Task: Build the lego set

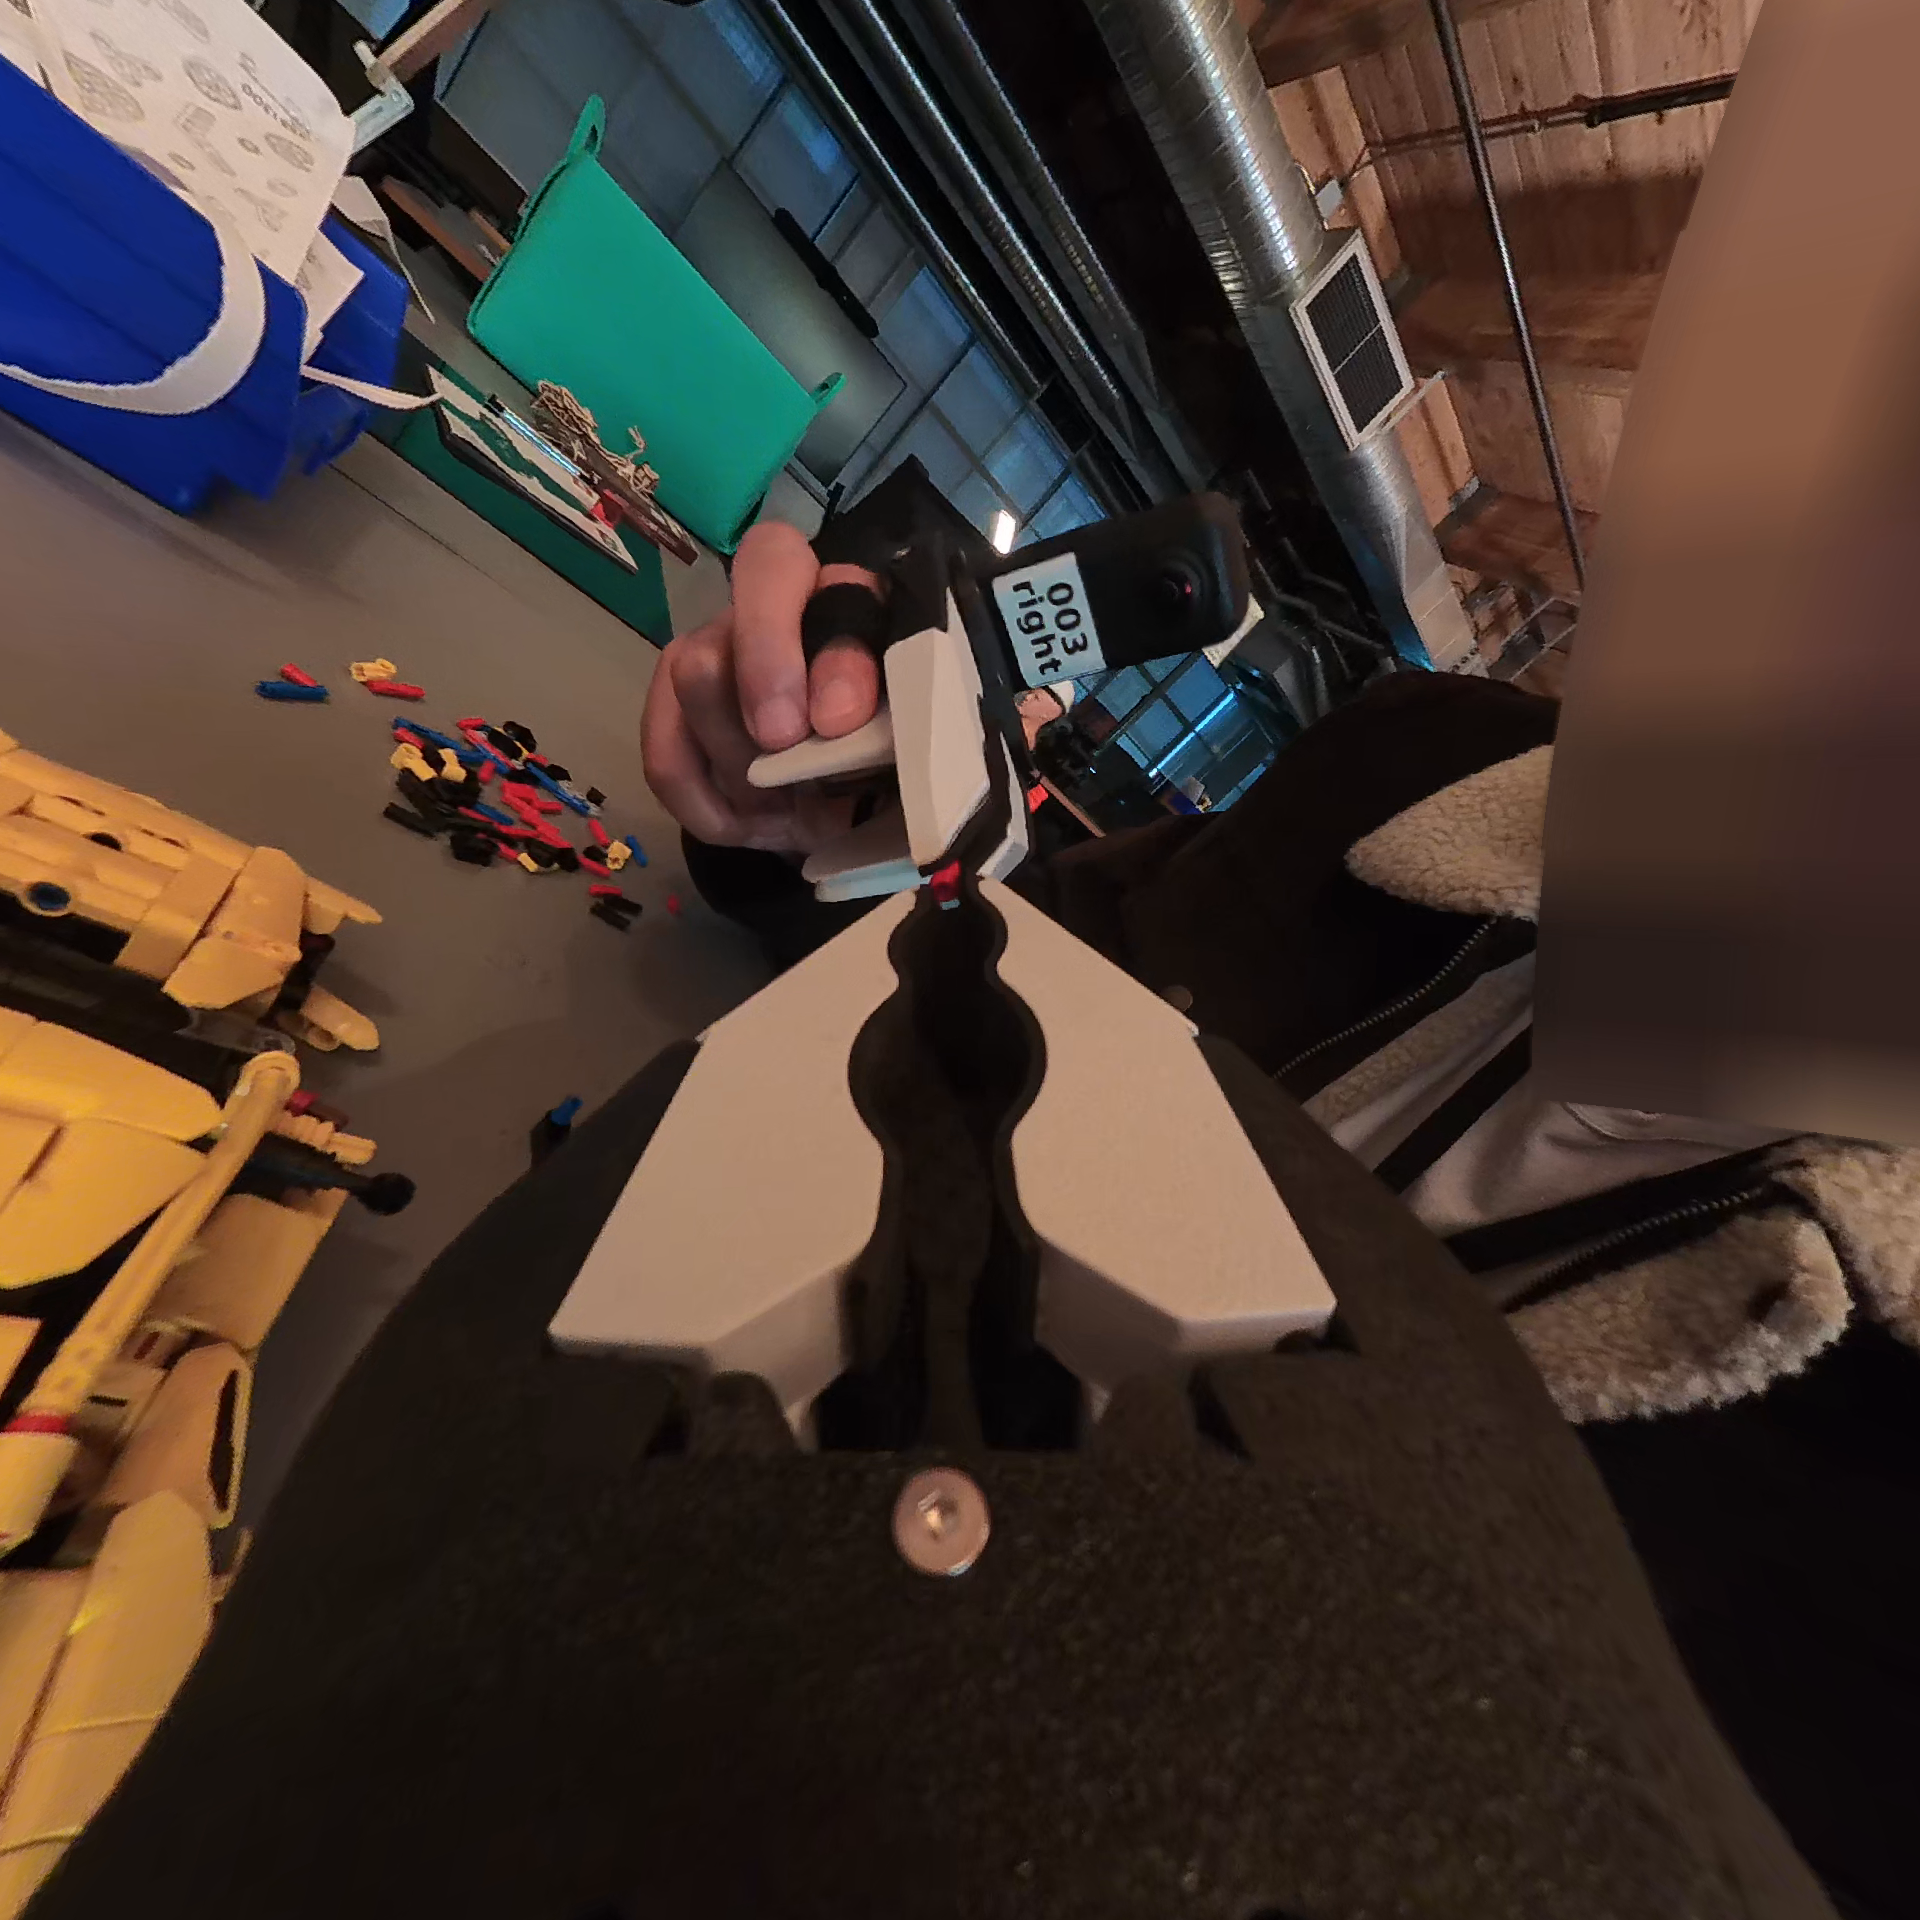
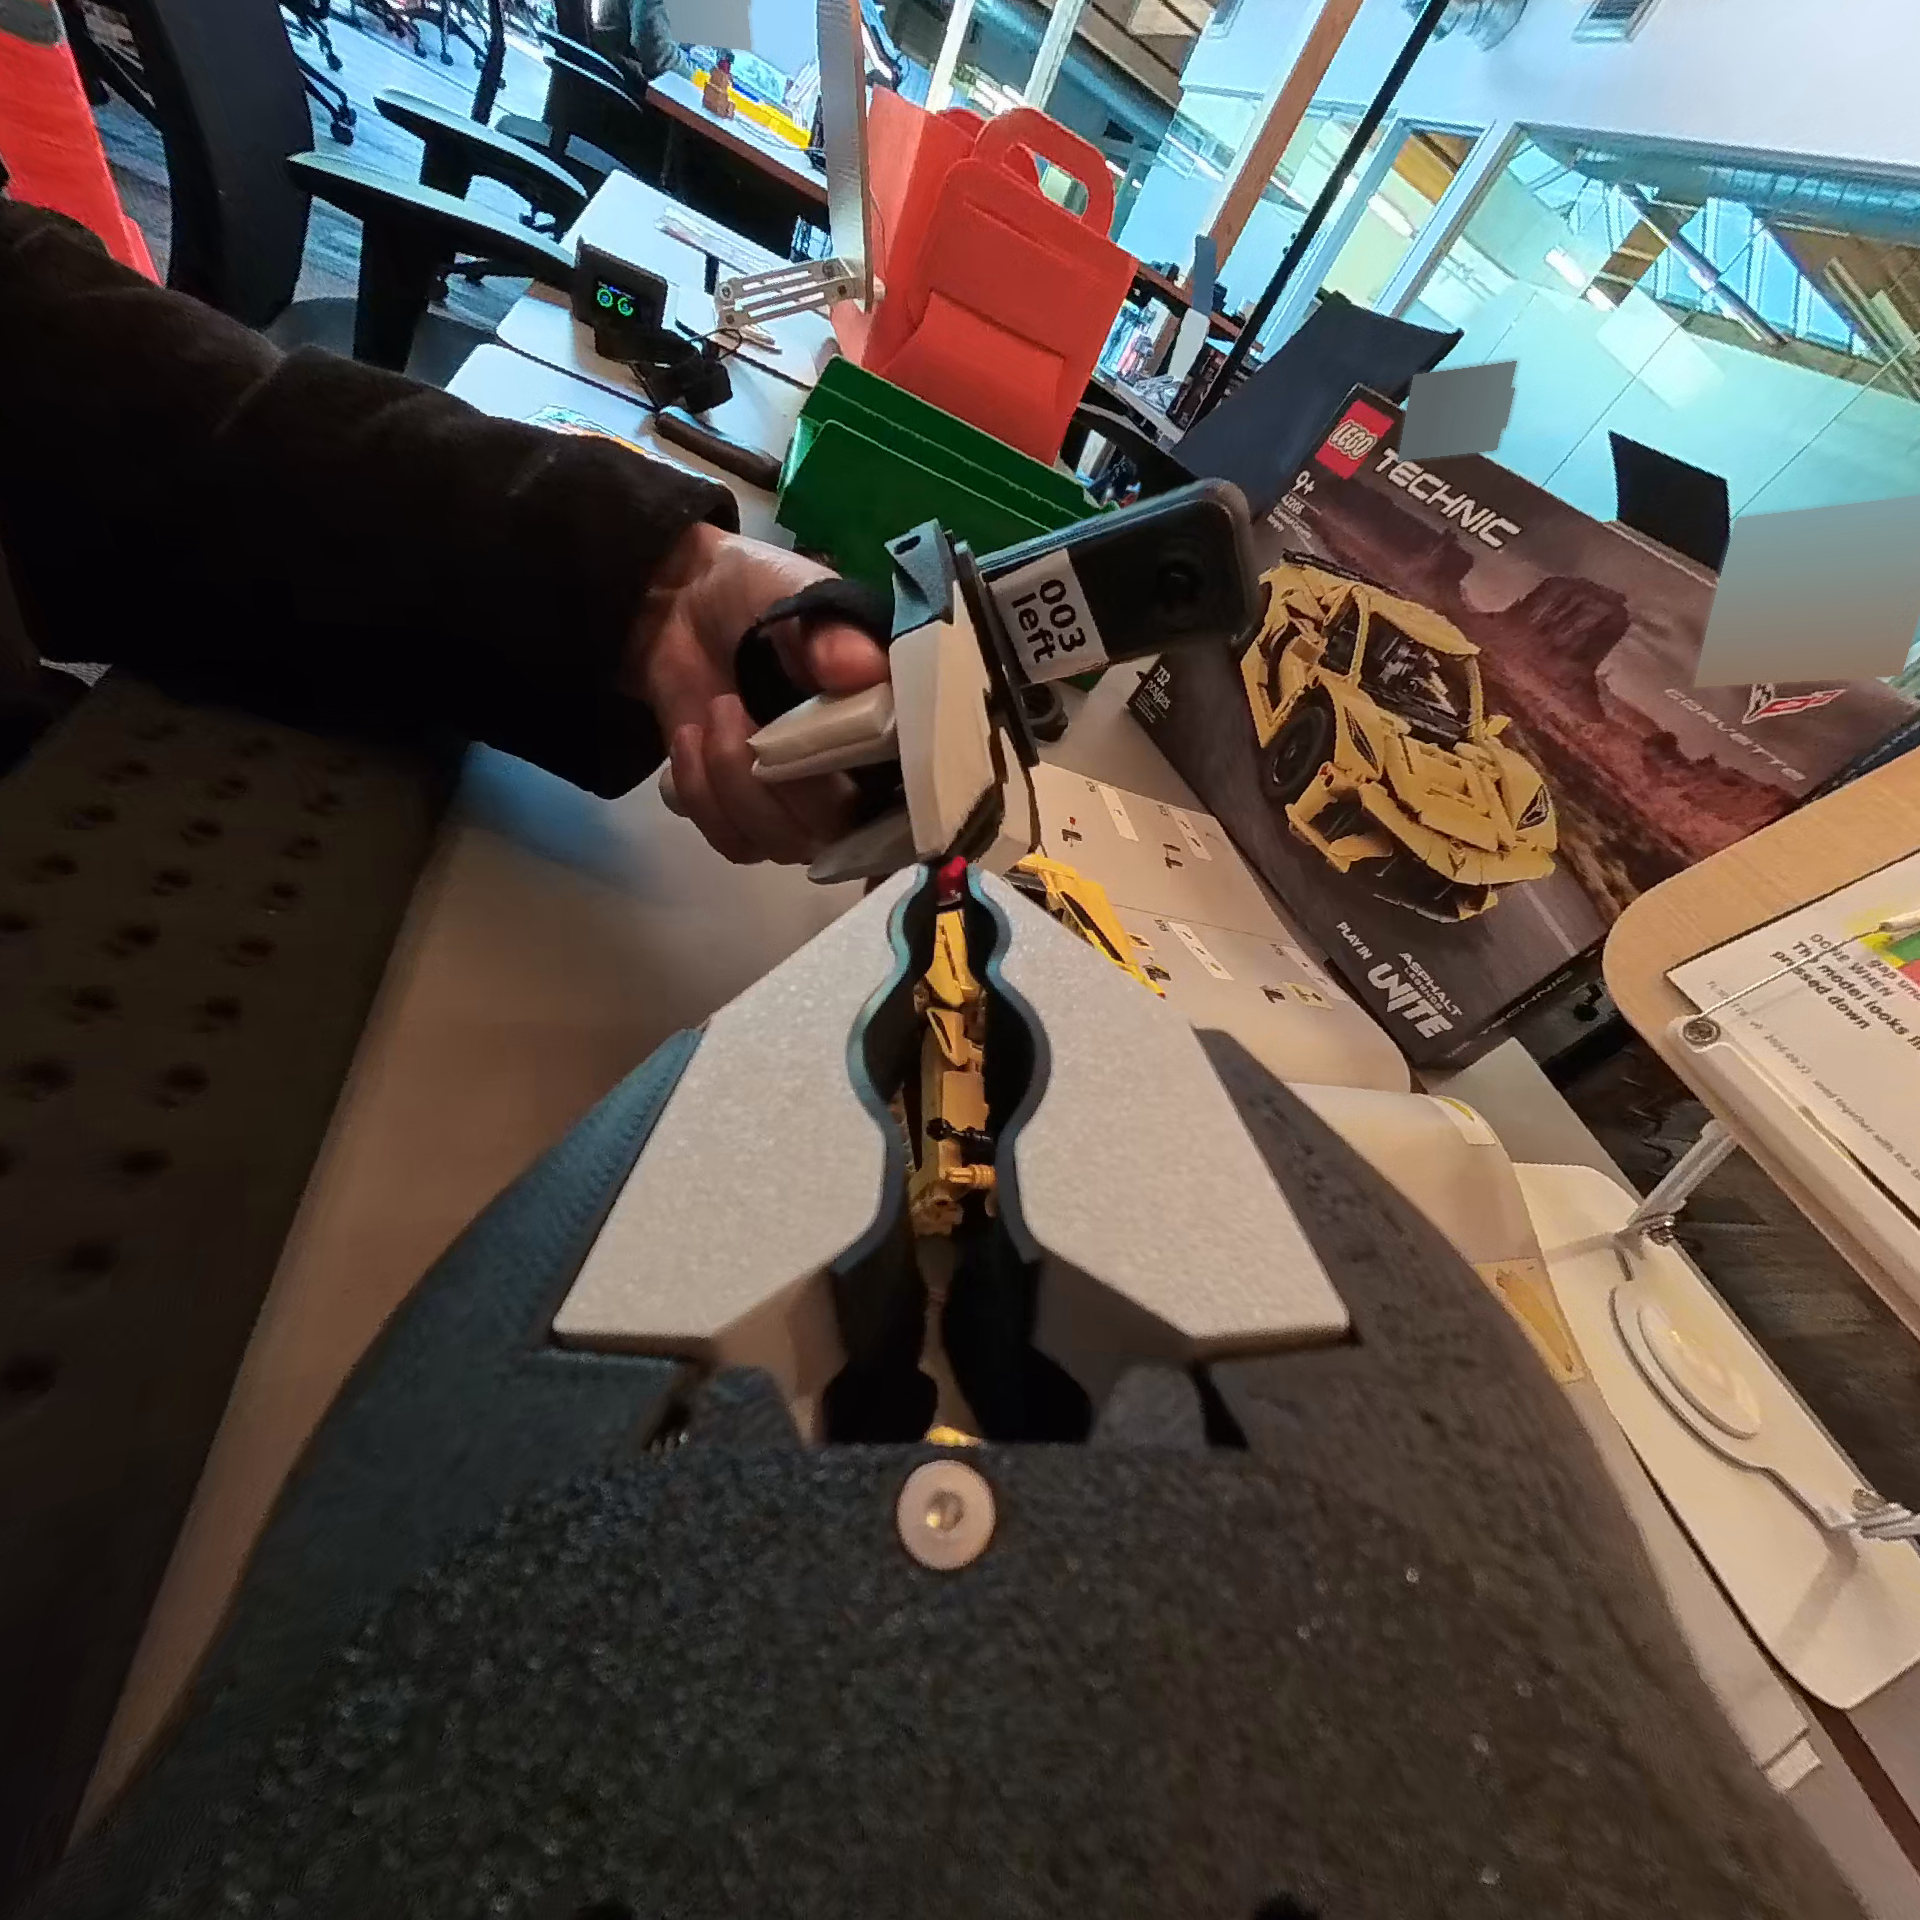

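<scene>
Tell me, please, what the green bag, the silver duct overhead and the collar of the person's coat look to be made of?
Green bag: probably felt, since it is matte with a soft, fuzzy, lightly creased face.
Silver duct: seemingly sheet metal, as it shines dully and carries spiral ribs.
Coat collar: likely fleece or shearling-style pile, cream and nubbly; whether real or synthetic cannot be told.

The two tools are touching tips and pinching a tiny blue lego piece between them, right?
Almost. The tiny lego piece is red, not blue. The left wrist view shows it pinched where the left tool and right tool meet tip to tip, and the right wrist view shows it red too.
</scene>
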`<state>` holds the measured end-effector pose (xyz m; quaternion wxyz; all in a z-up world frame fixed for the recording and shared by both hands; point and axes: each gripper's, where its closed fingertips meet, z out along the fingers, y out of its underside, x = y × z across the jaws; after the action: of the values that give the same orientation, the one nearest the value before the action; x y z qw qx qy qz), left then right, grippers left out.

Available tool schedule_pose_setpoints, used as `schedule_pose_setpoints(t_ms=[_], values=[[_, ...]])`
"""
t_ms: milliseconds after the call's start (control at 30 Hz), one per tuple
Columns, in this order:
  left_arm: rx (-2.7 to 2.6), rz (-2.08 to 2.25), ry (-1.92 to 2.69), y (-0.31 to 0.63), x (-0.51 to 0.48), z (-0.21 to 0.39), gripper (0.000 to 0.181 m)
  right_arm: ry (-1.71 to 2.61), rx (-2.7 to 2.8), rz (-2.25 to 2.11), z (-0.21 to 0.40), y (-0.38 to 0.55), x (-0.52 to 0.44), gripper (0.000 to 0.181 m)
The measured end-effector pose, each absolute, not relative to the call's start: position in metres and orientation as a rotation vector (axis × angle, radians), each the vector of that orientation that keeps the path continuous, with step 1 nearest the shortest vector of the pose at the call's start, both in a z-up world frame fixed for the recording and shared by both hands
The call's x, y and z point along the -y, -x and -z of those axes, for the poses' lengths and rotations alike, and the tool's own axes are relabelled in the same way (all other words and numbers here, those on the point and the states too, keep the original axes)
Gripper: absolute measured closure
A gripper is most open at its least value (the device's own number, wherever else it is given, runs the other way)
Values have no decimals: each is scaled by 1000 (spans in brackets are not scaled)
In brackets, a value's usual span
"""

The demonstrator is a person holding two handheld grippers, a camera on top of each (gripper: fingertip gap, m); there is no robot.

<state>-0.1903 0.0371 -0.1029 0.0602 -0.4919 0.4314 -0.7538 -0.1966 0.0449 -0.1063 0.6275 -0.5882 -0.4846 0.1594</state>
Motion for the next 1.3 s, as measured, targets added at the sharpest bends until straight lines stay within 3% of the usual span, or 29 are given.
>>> schedule_pose_setpoints(t_ms=[1233, 1300], values=[[-1339, 2163, 1447, 186, -36, 102, 177, 1393, 1079, -521, 107, 194, -42, 178], [-1363, 2123, 1444, 189, -37, 102, 177, 1451, 1091, -536, 113, 188, -44, 163]])
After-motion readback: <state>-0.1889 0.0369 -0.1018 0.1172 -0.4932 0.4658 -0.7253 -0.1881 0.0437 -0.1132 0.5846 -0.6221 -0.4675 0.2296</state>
